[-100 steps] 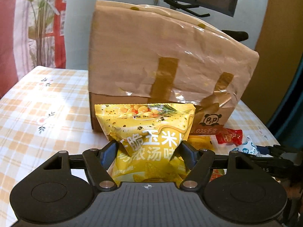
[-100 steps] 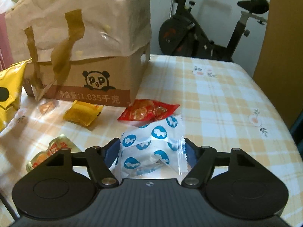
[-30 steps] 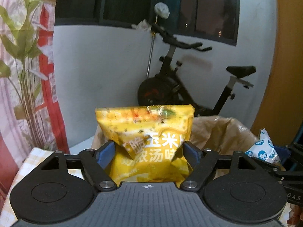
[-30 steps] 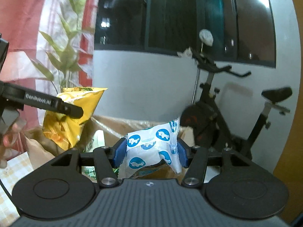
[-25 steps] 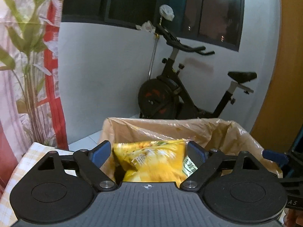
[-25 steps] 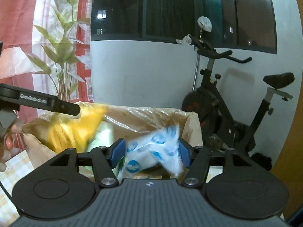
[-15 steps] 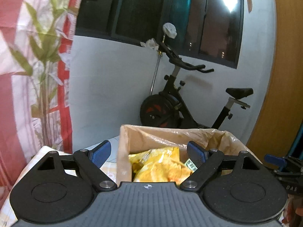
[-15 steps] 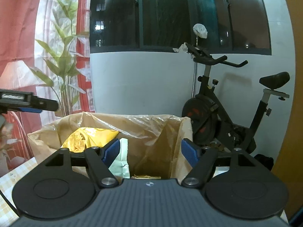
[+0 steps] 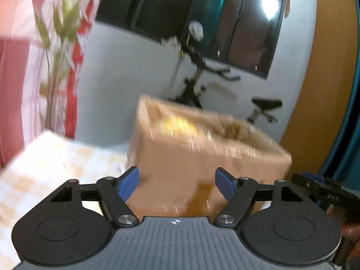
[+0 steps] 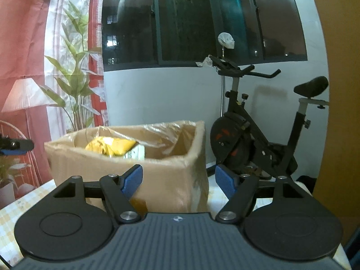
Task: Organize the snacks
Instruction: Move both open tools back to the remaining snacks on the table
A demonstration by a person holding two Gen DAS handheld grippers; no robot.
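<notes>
A brown cardboard box (image 9: 202,157) lined with a plastic bag stands on the checked table (image 9: 56,157); it also shows in the right wrist view (image 10: 171,175). The yellow snack bag (image 10: 112,147) lies inside it, seen as a blurred yellow patch (image 9: 177,123) in the left wrist view. My left gripper (image 9: 176,181) is open and empty in front of the box. My right gripper (image 10: 178,180) is open and empty, also just short of the box. The blue-and-white snack packet is hidden.
An exercise bike (image 10: 258,135) stands behind the table. A red curtain and a plant (image 10: 74,85) are at the left. The right gripper's tip (image 9: 321,190) shows at the right edge of the left wrist view. The left view is motion-blurred.
Both grippers let go of their snacks over the box about a second ago, then opened wide. Both have since drawn back and down from the box; the left one is still moving.
</notes>
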